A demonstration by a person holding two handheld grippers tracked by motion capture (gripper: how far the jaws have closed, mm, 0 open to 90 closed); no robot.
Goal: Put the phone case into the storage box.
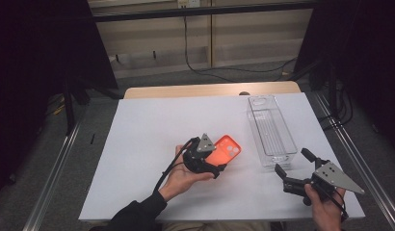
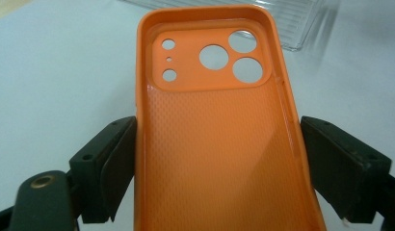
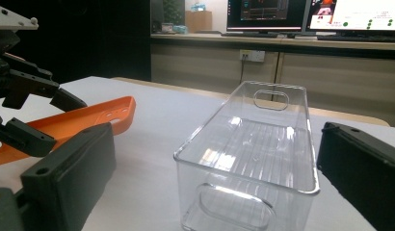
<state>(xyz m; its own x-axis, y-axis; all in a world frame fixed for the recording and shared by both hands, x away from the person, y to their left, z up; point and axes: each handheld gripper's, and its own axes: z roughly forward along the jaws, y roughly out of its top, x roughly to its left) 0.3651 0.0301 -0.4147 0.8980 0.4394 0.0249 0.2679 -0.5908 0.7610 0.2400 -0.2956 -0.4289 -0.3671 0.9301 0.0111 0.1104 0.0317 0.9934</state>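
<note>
Orange phone case (image 2: 217,139) sat pinched across its width in the left gripper (image 1: 208,166), carry step apparently in hand; right gripper (image 1: 293,169) hung spread and empty, clear bin (image 3: 256,154) just ahead, likely calling for a lift over its rim.

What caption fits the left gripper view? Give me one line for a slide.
Left hand-held gripper grips an orange phone case by its long sides, inside facing up, above the white table.
</note>
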